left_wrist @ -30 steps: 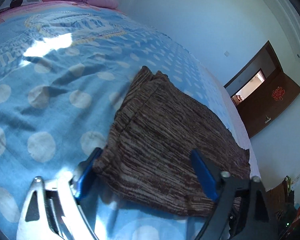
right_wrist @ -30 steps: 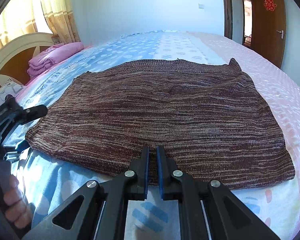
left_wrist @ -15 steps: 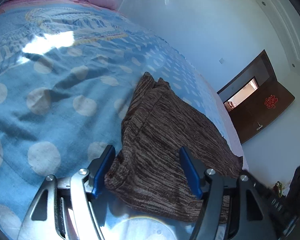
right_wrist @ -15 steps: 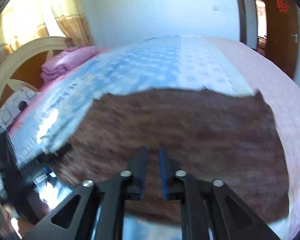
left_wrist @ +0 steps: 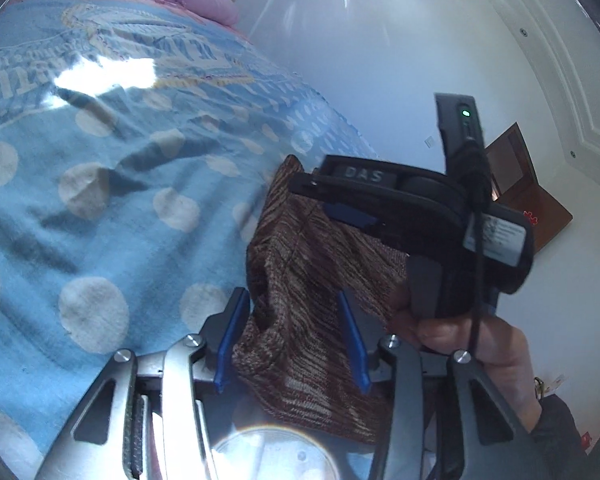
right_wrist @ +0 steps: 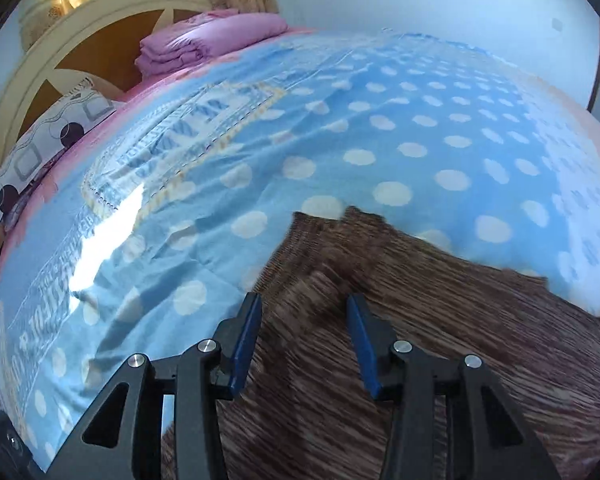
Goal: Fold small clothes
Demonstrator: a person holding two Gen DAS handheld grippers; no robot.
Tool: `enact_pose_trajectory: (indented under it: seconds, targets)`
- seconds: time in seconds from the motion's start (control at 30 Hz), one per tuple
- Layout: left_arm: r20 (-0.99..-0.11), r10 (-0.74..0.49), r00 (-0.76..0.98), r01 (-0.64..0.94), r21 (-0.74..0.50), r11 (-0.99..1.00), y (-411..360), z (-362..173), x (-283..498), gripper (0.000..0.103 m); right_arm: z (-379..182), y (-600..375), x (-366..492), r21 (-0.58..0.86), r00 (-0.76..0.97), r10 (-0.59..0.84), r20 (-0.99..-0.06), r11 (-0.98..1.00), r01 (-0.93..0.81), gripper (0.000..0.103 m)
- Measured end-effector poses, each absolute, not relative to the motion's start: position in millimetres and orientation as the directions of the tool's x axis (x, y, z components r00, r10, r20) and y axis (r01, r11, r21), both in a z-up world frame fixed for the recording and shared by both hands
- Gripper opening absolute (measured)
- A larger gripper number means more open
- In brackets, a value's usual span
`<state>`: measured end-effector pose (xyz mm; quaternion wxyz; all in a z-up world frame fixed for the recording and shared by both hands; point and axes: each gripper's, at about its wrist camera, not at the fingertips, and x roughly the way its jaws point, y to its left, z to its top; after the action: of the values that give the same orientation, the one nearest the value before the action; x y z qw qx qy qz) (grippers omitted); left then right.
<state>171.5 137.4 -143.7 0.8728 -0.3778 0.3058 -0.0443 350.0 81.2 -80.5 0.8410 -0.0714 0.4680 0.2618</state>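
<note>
So the left tool is sitting low over the bed with its blue-padded fingers on either side of a bunched-up edge of the brown striped knit garment. Its jaws have just been closing in, but the right pad is still standing clear of the cloth, so it's not really clamping anything, just bracketing the fabric.

The right tool is hanging over the same knit piece near its far corner. Its jaws have just been opening, and they're standing apart now with the brown knit under and between them, nothing pinched. In the left camera you're seeing that black tool from the side, a person's hand wrapped around its handle, a dark sleeve at the wrist.

The garment is lying on the light blue bedspread with pale polka dots, rumpled and lifted a bit at the left tool's end, flatter toward the right.

Further out, a folded pink quilt is resting by the cream arched headboard, next to a patterned white pillow. A brown wooden door is showing on the far wall.
</note>
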Motion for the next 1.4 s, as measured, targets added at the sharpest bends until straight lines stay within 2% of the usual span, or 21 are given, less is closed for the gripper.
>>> enact_pose_trajectory:
  seconds: [0.03, 0.1, 0.2, 0.27, 0.33, 0.43, 0.5, 0.57, 0.6, 0.83, 1.1, 1.17, 1.4]
  targets:
    - [-0.497, -0.31, 0.81, -0.151, -0.688, 0.71, 137, -144, 171, 0.047, -83, 89, 350, 0.105, 0.425, 0.371, -0.826, 0.841, -0.531, 0.07]
    - [-0.491, -0.313, 0.813, -0.148, -0.693, 0.705, 138, -144, 171, 0.047, -89, 102, 349, 0.043, 0.433, 0.341, -0.834, 0.823, -0.567, 0.076]
    - [-0.486, -0.316, 0.815, -0.145, -0.699, 0.7, 138, -144, 170, 0.047, -95, 115, 346, -0.07, 0.474, 0.273, -0.837, 0.806, -0.587, 0.075]
    - [-0.485, -0.316, 0.815, -0.145, -0.699, 0.7, 138, -144, 171, 0.047, -94, 110, 348, -0.06, 0.48, 0.273, -0.833, 0.82, -0.57, 0.066]
    - [-0.486, -0.317, 0.815, -0.143, -0.698, 0.702, 138, -145, 170, 0.047, -92, 99, 351, -0.07, 0.499, 0.253, -0.829, 0.838, -0.54, 0.035]
    - [-0.484, -0.322, 0.814, -0.136, -0.697, 0.704, 137, -144, 170, 0.047, -87, 82, 356, 0.014, 0.468, 0.298, -0.832, 0.855, -0.518, 0.02]
    - [-0.486, -0.328, 0.81, -0.129, -0.693, 0.709, 136, -144, 172, 0.04, -82, 74, 354, 0.06, 0.462, 0.326, -0.825, 0.862, -0.503, 0.017]
    - [-0.497, -0.345, 0.796, -0.133, -0.7, 0.702, 135, -146, 175, 0.019, -74, 62, 348, 0.11, 0.472, 0.363, -0.804, 0.87, -0.481, 0.016]
    - [-0.513, -0.351, 0.783, -0.146, -0.7, 0.699, 135, -148, 179, 0.015, -69, 54, 345, 0.141, 0.478, 0.384, -0.79, 0.872, -0.468, 0.016]
    - [-0.549, -0.358, 0.755, -0.105, -0.64, 0.761, 118, -136, 186, 0.015, -29, -17, 331, 0.288, 0.532, 0.479, -0.698, 0.868, -0.404, 0.016]
    - [-0.547, -0.313, 0.776, 0.117, -0.363, 0.925, 43, -75, 185, 0.015, -8, -93, 322, 0.293, 0.574, 0.455, -0.681, 0.888, -0.356, 0.016]
    - [-0.541, -0.338, 0.77, 0.188, -0.313, 0.931, 18, -65, 187, 0.014, -1, -114, 321, 0.281, 0.593, 0.438, -0.676, 0.896, -0.343, 0.016]
    - [-0.51, -0.5, 0.7, 0.433, -0.254, 0.865, -70, -51, 179, 0.013, 13, -195, 314, 0.229, 0.642, 0.366, -0.673, 0.929, -0.289, 0.016]
